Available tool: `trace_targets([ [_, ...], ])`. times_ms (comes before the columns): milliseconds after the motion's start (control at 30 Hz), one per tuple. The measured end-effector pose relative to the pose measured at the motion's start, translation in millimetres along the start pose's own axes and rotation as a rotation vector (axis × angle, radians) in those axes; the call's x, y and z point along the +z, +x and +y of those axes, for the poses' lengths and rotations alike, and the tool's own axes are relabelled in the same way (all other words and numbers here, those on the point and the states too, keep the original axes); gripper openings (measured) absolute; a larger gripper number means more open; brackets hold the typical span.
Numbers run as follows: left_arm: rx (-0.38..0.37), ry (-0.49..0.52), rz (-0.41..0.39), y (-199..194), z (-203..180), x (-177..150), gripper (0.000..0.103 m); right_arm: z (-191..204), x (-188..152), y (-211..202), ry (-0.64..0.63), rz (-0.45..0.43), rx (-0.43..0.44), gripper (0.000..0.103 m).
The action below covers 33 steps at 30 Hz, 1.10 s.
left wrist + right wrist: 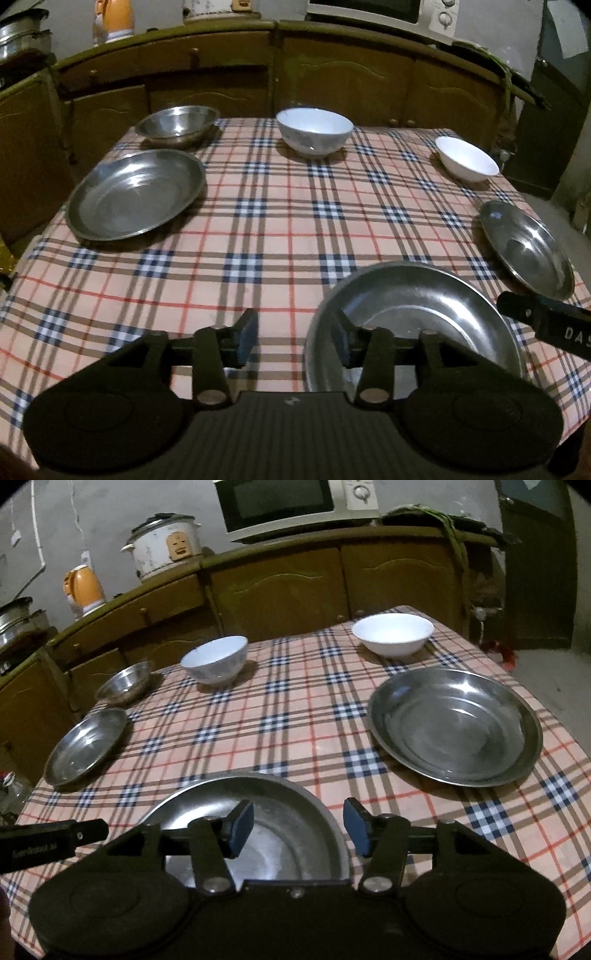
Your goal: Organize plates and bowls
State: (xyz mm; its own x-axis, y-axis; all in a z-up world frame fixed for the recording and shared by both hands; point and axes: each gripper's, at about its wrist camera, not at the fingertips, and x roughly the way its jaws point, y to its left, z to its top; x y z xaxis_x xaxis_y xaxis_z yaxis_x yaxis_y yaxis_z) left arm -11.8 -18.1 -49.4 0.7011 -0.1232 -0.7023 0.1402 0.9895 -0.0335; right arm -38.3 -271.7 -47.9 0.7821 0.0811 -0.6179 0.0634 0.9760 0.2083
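A deep steel pan sits at the near edge of the checked tablecloth. My left gripper is open and straddles the pan's left rim, its pads clear of the metal. My right gripper is open astride the right rim, not touching. A steel plate lies at the left and another at the right. Along the far edge stand a small steel bowl, a blue-white bowl and a white bowl.
Brown cabinets run behind the table. On them stand a microwave, a rice cooker and an orange kettle. Metal pots sit far left. A dark door is at the right.
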Motion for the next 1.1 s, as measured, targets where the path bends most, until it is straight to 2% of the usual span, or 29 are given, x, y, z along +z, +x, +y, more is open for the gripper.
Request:
trace_targets([
  [333, 0.022, -0.015, -0.027, -11.4, 9.4, 6.3, 0.057, 18.6, 3.2, -5.2, -0.038, 0.003, 0.027, 0.071],
  [567, 0.038, -0.018, -0.028, -13.9, 16.0, 7.4, 0.057, 32.1, 5.2, -7.0, -0.07, -0.001, 0.049, 0.072],
  [700, 0.045, -0.018, -0.033, -15.8, 20.4, 7.7, 0.057, 40.4, 6.1, -7.3, -0.088, -0.006, 0.057, 0.076],
  [1100, 0.063, -0.037, -0.044, -16.9, 35.9, 8.6, 0.057, 63.7, 10.7, -3.7, -0.138, -0.003, 0.076, 0.077],
])
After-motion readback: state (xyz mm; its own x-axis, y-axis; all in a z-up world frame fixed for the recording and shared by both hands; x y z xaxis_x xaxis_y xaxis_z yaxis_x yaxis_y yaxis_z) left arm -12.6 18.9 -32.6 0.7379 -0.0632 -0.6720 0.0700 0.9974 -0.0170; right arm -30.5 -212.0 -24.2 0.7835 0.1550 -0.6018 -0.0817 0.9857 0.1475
